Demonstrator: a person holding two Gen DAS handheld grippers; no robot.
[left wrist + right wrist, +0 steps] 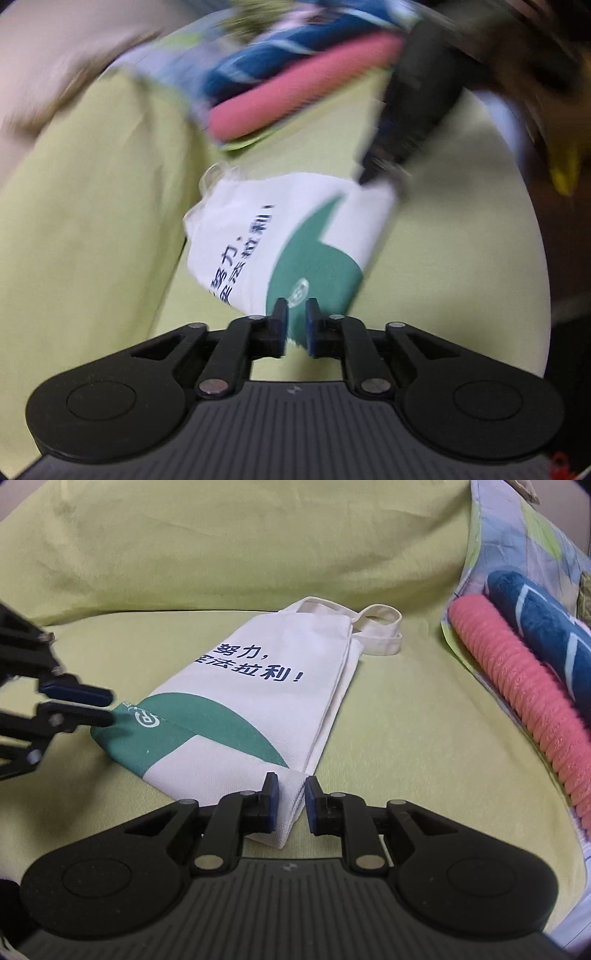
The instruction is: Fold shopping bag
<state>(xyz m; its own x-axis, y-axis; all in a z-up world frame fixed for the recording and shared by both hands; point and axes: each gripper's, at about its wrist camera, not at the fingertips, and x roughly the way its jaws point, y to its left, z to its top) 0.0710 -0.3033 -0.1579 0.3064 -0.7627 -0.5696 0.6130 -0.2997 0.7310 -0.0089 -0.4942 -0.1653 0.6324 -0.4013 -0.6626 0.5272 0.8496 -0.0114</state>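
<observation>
Right claw clenches the bag corner, bag already folded lengthwise on the sofa; left claw, released, must regrip its green end for 1 crosswise fold.

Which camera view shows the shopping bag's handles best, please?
The right wrist view: the handles lie sharp and whole beyond the shopping bag. The left wrist view is motion-blurred, showing only a faint loop at the bag's far corner.
</observation>
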